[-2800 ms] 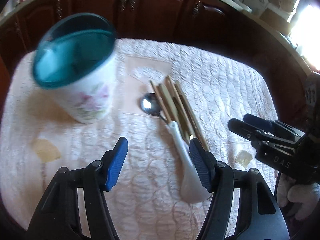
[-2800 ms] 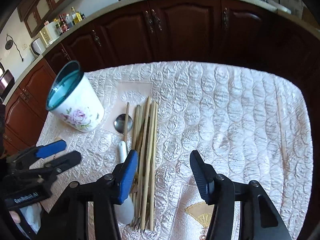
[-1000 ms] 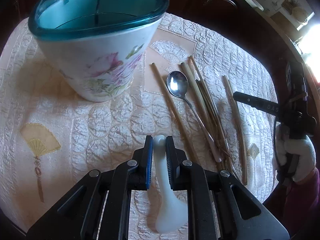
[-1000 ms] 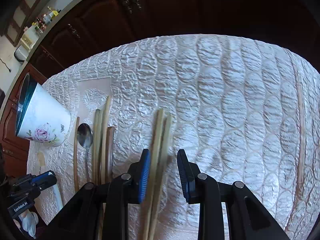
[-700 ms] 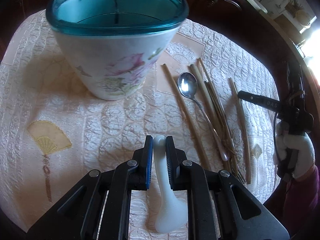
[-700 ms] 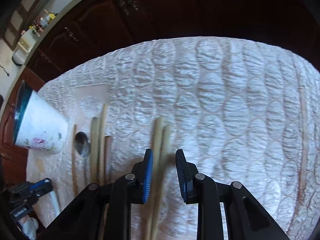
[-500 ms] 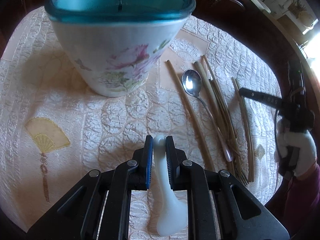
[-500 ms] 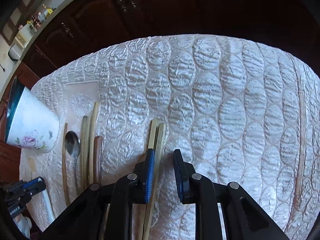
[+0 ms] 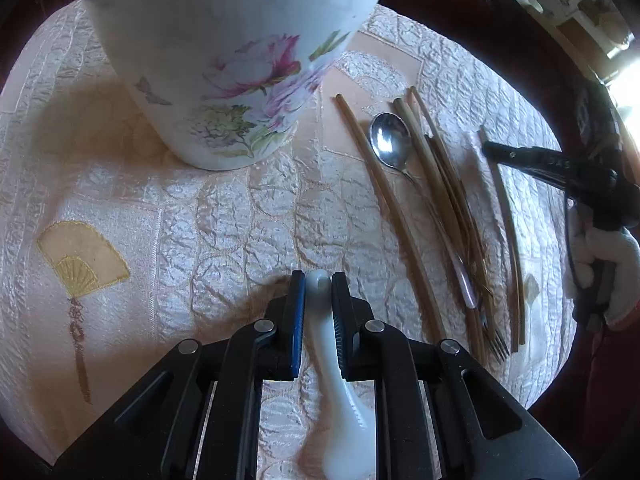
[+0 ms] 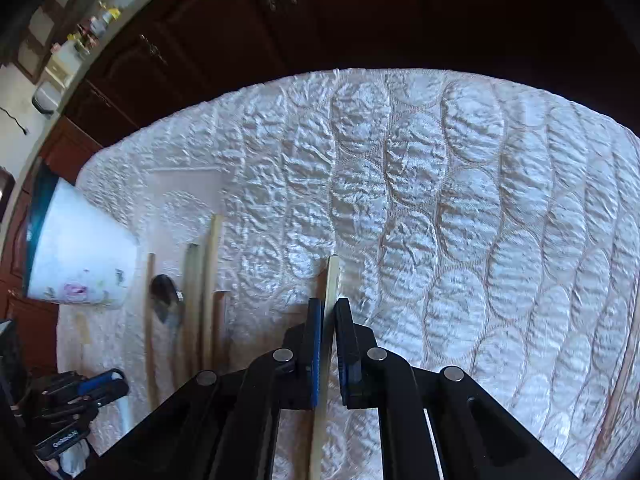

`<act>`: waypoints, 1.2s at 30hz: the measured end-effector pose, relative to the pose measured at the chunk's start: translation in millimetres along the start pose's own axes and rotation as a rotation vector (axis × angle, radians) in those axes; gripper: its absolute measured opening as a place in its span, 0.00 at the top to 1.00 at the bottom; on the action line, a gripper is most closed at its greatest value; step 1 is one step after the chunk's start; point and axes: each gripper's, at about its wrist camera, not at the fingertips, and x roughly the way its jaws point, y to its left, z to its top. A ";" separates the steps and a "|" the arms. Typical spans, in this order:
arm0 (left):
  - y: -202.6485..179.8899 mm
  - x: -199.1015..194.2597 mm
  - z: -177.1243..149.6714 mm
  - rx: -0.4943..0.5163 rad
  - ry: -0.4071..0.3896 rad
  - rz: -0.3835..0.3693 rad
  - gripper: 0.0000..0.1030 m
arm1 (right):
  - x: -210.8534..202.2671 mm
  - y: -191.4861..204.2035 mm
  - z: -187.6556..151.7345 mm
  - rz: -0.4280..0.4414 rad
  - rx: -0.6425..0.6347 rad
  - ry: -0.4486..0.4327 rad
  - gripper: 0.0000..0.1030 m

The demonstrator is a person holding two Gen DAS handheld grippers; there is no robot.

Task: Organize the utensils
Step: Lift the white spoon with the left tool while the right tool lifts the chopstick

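- The left gripper (image 9: 319, 280) is clamped on the handle of a white ceramic spoon (image 9: 340, 408); the handle tip pokes out between the pads and the bowl end hangs below, over the quilted tablecloth (image 9: 224, 216).
- Just ahead of it stands the floral utensil cup (image 9: 236, 80) with a teal rim, upright on the cloth toward the far left corner of the table.
- To the right of the cup lie several bamboo chopsticks (image 9: 384, 200), a metal spoon (image 9: 390, 146) and a fork (image 9: 494, 342), side by side and partly overlapping, running from the far side toward the near edge.
- The right gripper (image 10: 328, 312) is closed on a pair of chopsticks (image 10: 332, 276); their tips stick out past the fingers. Whether they are lifted off the cloth cannot be told.
- In the right wrist view the cup (image 10: 80, 256) sits at the left edge of the cloth, with the loose chopsticks (image 10: 210, 272) and metal spoon (image 10: 166, 300) between it and the held pair.
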 end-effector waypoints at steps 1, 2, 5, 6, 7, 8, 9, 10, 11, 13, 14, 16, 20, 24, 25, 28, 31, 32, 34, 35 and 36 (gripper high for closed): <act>-0.1 -2.3 -0.4 0.004 -0.006 -0.003 0.89 | -7.3 -1.7 -1.4 0.012 0.017 -0.027 0.94; -0.5 -4.0 -0.1 0.005 -0.010 -0.004 0.89 | -12.7 -1.8 -5.0 0.020 0.022 -0.038 0.94; -3.7 -14.6 0.3 0.014 -0.040 -0.016 0.89 | -27.2 -1.6 -13.3 0.044 0.023 -0.063 0.94; -4.1 -17.7 -0.5 0.019 -0.049 -0.018 0.89 | -29.7 -1.6 -16.8 0.044 0.020 -0.065 0.94; -6.0 -21.3 -0.7 0.024 -0.057 -0.021 0.89 | -30.2 -0.8 -18.7 0.041 0.016 -0.060 0.94; -5.9 -26.5 -1.5 0.028 -0.064 -0.028 0.89 | -29.6 -0.4 -21.1 0.039 0.014 -0.053 0.94; -6.9 -29.8 -2.0 0.032 -0.071 -0.033 0.89 | -27.9 1.5 -23.4 0.035 0.011 -0.047 0.94; -7.4 -33.0 -2.6 0.036 -0.076 -0.033 0.89 | -26.3 3.3 -26.5 0.031 0.005 -0.038 0.94; -7.8 -35.1 -3.1 0.039 -0.079 -0.031 0.89 | -25.1 7.1 -30.6 0.030 -0.003 -0.028 0.95; -6.9 -38.0 -4.5 0.035 -0.082 -0.027 0.89 | -16.7 12.3 -37.0 0.010 -0.015 0.014 0.95; -6.6 -38.7 -5.3 0.030 -0.084 -0.028 0.89 | -16.9 14.0 -40.6 -0.024 -0.010 0.019 0.95; -4.5 -39.9 -6.0 0.024 -0.085 -0.027 0.89 | -16.0 7.0 -51.7 -0.067 0.003 0.008 0.94; -2.8 -41.9 -7.0 0.019 -0.087 -0.026 0.89 | -18.2 3.2 -58.5 -0.042 0.020 0.012 0.94; -3.7 -41.8 -7.4 0.021 -0.086 -0.027 0.89 | -16.9 -1.4 -58.3 -0.063 0.000 0.032 0.94; -3.9 -41.9 -7.5 0.022 -0.087 -0.027 0.89 | -11.7 -0.6 -56.9 -0.070 0.000 0.040 0.94; -4.9 -40.4 -7.7 0.021 -0.083 -0.028 0.89 | -1.2 0.9 -54.6 -0.062 0.007 0.044 0.94; -6.7 -41.4 -8.6 0.024 -0.083 -0.032 0.89 | 0.7 4.7 -52.2 -0.067 0.001 0.034 0.94; -8.6 -43.3 -8.4 0.028 -0.089 -0.035 0.89 | 1.5 8.8 -50.0 -0.067 0.005 0.025 0.94; -9.2 -50.6 -8.5 0.032 -0.104 -0.041 0.89 | -8.9 13.8 -50.2 -0.051 0.008 -0.009 0.95; -9.0 -54.6 -8.3 0.034 -0.110 -0.045 0.89 | -16.2 17.1 -47.6 -0.035 0.011 -0.022 0.95; -8.7 -59.6 -8.2 0.036 -0.118 -0.051 0.89 | -25.6 19.1 -47.2 -0.020 0.009 -0.039 0.95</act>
